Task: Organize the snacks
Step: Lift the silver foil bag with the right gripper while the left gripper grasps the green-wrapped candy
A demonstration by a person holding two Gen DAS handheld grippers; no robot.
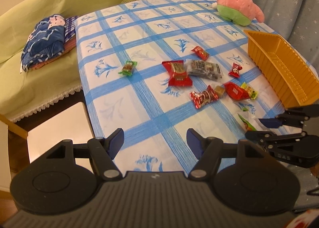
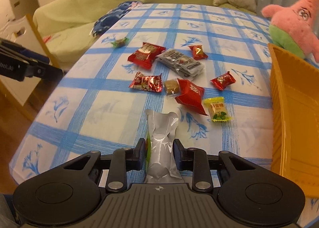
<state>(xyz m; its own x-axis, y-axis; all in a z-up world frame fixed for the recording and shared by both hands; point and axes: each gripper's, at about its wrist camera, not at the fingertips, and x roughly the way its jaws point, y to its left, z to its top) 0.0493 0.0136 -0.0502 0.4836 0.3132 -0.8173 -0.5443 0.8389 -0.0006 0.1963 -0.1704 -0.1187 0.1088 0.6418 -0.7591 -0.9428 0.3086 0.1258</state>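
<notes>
The left gripper (image 1: pixel 155 144) hangs over the near edge of the table (image 1: pixel 139 34) with its fingers wide apart and nothing in them. The right gripper (image 2: pixel 158 155) has its fingers squeezed on a silver snack bag (image 2: pixel 162 148) with a green edge, held just above the cloth at about 6 o'clock from the pile. The bag is soft and shiny, and the fingers pinch it near one end, so I think it could slip out or flop over on the way to the orange tray (image 2: pixel 295 112), which sits at about 3 o'clock from the pile. The tray wall stands up, so the hanging end of the bag might bump the rim and fall outside. Counting from left to right on the table, I see one small green candy (image 2: pixel 119 42) far off at 10 o'clock, two bigger red packs (image 2: pixel 146 54), one brown cube candy (image 2: pixel 171 87), one grey pack (image 2: pixel 182 64), one red pouch (image 2: pixel 190 96), two little red candies (image 2: pixel 197 52), and one yellow candy (image 2: pixel 217 109). That makes nine loose snacks, plus the one being held. There is one tray, and I cannot see any snacks in it. One pink star toy (image 2: pixel 295 22) sits behind the tray.
</notes>
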